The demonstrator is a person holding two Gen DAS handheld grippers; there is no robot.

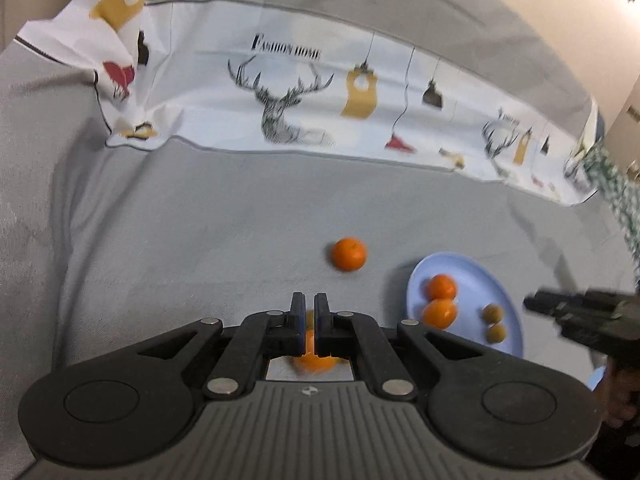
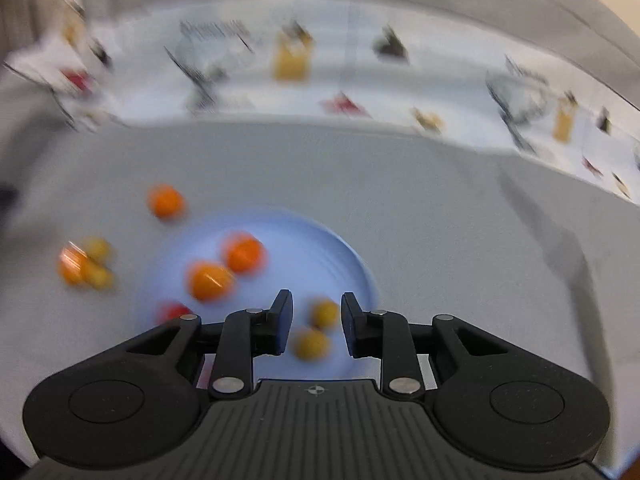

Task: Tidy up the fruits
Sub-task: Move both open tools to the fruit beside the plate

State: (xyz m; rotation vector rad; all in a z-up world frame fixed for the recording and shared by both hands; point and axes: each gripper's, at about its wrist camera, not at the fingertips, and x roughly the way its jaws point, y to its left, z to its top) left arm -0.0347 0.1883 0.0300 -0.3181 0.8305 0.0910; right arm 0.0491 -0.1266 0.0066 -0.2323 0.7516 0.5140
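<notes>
Over grey cloth (image 1: 200, 220), a blue plate (image 1: 472, 268) of fruit

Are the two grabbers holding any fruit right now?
No. The left gripper has its jaws shut on nothing; the right gripper is open over the blue plate, empty.

Black claw (image 1: 307, 312), silver rivets, ribbed grey base; green-white patterned sleeve (image 1: 618, 200)
</notes>
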